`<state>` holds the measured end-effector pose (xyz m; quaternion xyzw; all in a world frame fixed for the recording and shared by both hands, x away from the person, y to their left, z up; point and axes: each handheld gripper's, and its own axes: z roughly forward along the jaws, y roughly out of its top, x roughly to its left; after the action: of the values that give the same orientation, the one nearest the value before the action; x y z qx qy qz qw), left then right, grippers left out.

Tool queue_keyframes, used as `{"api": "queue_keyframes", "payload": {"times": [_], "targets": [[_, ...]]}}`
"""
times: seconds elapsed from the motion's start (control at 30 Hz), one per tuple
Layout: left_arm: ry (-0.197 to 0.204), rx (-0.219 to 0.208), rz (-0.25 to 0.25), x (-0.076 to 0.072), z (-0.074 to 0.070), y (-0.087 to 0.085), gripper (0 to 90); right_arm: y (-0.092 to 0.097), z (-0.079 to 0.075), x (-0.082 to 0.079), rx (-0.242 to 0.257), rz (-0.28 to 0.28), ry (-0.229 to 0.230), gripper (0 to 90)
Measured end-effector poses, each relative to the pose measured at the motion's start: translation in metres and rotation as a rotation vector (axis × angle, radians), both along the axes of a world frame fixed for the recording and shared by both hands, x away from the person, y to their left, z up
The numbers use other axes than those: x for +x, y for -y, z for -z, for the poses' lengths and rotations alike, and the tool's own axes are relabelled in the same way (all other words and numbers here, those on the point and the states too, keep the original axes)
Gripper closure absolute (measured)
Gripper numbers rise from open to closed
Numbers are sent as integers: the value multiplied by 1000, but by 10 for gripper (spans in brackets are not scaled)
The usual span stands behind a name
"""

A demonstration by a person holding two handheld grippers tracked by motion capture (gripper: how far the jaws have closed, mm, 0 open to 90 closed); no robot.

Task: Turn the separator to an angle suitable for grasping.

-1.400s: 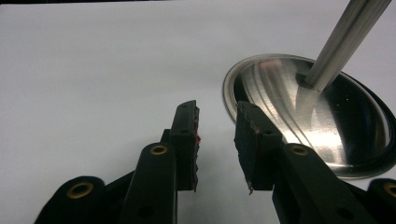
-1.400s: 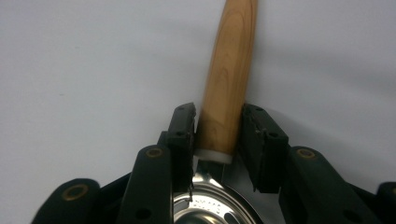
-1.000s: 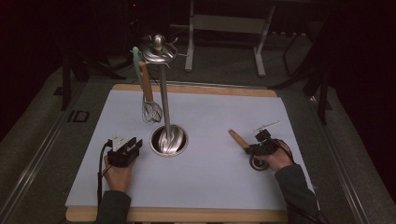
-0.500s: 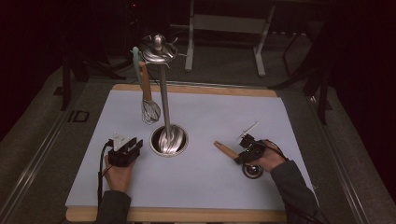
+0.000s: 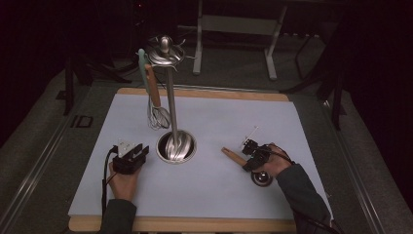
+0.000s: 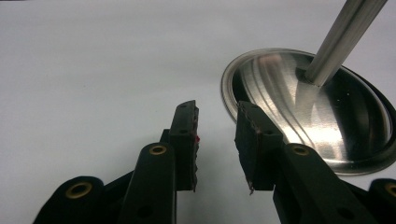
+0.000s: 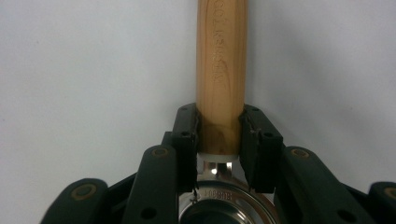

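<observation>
The right gripper (image 5: 253, 157) is clamped on the scoop's wooden handle (image 7: 220, 70), low over the mat, handle pointing toward the stand (image 5: 169, 97). The stand lies to its left (the left gripper (image 5: 131, 157), jaws apart and empty, sits nearer the base).

Dim surroundings, lit white mat (image 5: 209, 195), seemingly overhead light, soft focus

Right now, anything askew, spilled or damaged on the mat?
Nothing stands out. The whisk hangs straight from the steel stand, whose base sits flat on the white mat. The right tool grips a wooden-handled utensil squarely; the left tool is open beside the base. No spills.
</observation>
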<state>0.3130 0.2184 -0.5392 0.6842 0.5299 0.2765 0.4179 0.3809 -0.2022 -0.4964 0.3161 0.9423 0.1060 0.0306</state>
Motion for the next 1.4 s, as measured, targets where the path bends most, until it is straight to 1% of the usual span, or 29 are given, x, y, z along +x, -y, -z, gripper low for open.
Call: {"api": "queue_keyframes", "payload": {"times": [0.17,0.27,0.33,0.37,0.4,0.5,0.57,0.67,0.77,0.8,0.97,1.13,1.23,1.27,1.4], "targets": [[1,3,0,0,0,0,690,1,-5,-6,31,2,54,696],[1,2,0,0,0,0,690,1,-9,-8,67,10,88,696],[2,2,0,0,0,0,689,2,-12,-9,106,26,127,696],[2,2,0,0,0,0,687,3,-14,-10,152,35,152,696],[2,2,0,0,0,0,687,3,-14,-10,152,35,152,696],[3,2,0,0,0,0,687,2,-15,-14,194,41,184,697],[3,2,0,0,0,0,687,1,-16,-17,212,22,203,697],[3,3,0,0,0,0,686,1,-18,-21,246,20,221,697],[4,1,-1,0,0,1,685,0,-21,-25,278,12,250,698],[2,2,0,-1,0,0,685,1,-22,-27,299,15,262,697],[2,3,1,0,0,0,683,2,-22,-34,374,40,299,698],[1,0,1,0,0,0,678,3,-24,-42,457,38,369,697],[2,1,1,0,0,0,678,4,-24,-44,503,35,396,697],[2,0,1,0,0,0,678,3,-24,-45,515,34,399,697],[2,0,1,0,0,0,678,0,-24,-48,524,23,409,697]]}}
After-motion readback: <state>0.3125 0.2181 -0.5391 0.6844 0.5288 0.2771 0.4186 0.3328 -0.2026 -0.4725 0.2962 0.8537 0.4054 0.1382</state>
